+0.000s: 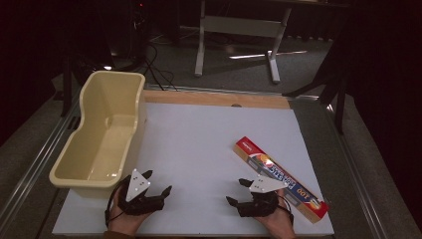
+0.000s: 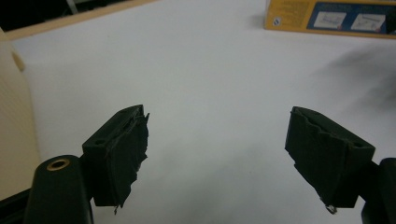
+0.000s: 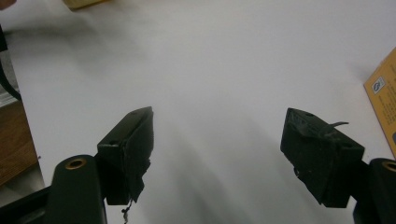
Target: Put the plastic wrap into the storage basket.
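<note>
A long yellow box with a red and blue printed top [image 1: 278, 178] lies slanted on the white board [image 1: 209, 144] at the right. Its yellow side [image 2: 327, 16] shows at the top right of the left gripper view, and a corner of it [image 3: 384, 100] at the right edge of the right gripper view. My right gripper [image 1: 238, 191] rests just left of the box's near end, jaws wide apart, nothing between them [image 3: 217, 149]. My left gripper [image 1: 157, 182] sits near the front left of the board, also open and empty [image 2: 217, 149].
A cream plastic tub [image 1: 102, 132] stands along the board's left edge, just behind my left hand. A wooden strip [image 1: 214, 98] borders the far side of the board. Beyond it stand a white table frame [image 1: 239, 30] and cables on the dark floor.
</note>
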Action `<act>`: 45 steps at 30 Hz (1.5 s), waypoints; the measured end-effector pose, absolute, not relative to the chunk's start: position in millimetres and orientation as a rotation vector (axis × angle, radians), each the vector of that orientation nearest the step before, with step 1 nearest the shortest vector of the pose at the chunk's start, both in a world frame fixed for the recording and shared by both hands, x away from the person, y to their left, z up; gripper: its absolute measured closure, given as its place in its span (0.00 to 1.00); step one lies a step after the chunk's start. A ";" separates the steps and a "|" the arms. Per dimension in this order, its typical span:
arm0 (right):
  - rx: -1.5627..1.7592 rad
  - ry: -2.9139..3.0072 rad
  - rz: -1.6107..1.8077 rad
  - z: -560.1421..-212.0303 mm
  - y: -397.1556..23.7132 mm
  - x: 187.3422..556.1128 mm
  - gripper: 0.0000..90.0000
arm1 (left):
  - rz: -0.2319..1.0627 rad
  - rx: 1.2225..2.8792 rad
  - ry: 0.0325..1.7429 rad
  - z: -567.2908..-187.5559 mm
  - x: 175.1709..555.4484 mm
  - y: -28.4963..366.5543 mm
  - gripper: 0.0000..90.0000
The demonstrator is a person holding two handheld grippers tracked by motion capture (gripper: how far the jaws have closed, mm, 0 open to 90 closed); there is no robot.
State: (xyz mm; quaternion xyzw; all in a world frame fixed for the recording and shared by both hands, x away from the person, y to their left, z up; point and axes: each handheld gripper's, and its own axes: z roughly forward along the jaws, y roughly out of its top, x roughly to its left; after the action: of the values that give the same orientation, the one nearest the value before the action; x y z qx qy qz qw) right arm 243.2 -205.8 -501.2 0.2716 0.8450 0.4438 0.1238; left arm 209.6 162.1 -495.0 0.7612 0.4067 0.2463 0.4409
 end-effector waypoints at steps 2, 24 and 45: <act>0.788 2.469 1.288 -501.9 -205.9 243.1 0.28 | 0.612 1.883 1.008 -494.4 209.6 163.4 0.23; 0.787 2.472 1.189 -492.5 -208.2 242.7 0.29 | 0.644 1.877 0.982 -494.9 207.5 160.7 0.25; 0.821 2.426 1.067 -448.1 -246.1 270.8 0.29 | 0.629 1.861 0.989 -494.0 206.1 162.0 0.25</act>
State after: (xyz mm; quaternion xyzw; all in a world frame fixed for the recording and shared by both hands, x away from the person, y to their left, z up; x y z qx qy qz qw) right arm 270.8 -246.1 -448.1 0.2908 0.8597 0.3782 0.1825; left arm 206.1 162.0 -494.0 0.7539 0.4009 0.2547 0.4540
